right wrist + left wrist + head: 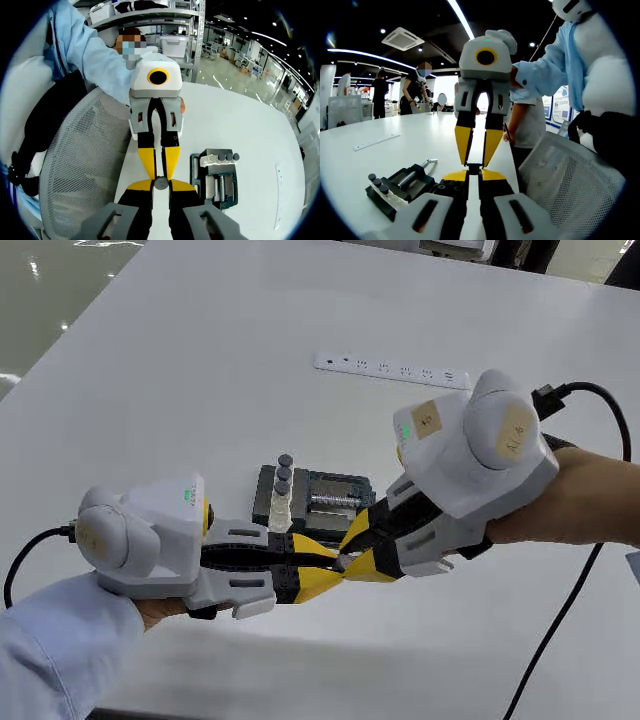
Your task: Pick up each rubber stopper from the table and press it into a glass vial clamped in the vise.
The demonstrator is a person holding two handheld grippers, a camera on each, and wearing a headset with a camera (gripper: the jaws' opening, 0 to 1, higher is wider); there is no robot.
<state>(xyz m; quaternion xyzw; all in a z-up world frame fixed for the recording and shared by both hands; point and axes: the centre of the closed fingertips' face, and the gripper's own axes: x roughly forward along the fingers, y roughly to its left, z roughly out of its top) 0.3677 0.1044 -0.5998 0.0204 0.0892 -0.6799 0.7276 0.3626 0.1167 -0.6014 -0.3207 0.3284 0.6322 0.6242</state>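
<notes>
A small grey rubber stopper (160,183) sits, face-on, between the yellow tips of my right gripper (160,186), which is shut on it. My left gripper (160,176) points straight at it, its jaws shut and its tips against the stopper. In the head view the two meet tip to tip, left gripper (337,566) and right gripper (349,561), just in front of the black vise (330,502). The vise clamps glass vials (281,508), three of them capped with grey stoppers (284,474). The left gripper view has the vise (405,182) at lower left.
A white power strip (392,369) lies at the far side of the white table. A black cable (580,570) trails off the right gripper across the table. A mesh chair (80,165) stands at the table's edge. People stand in the background.
</notes>
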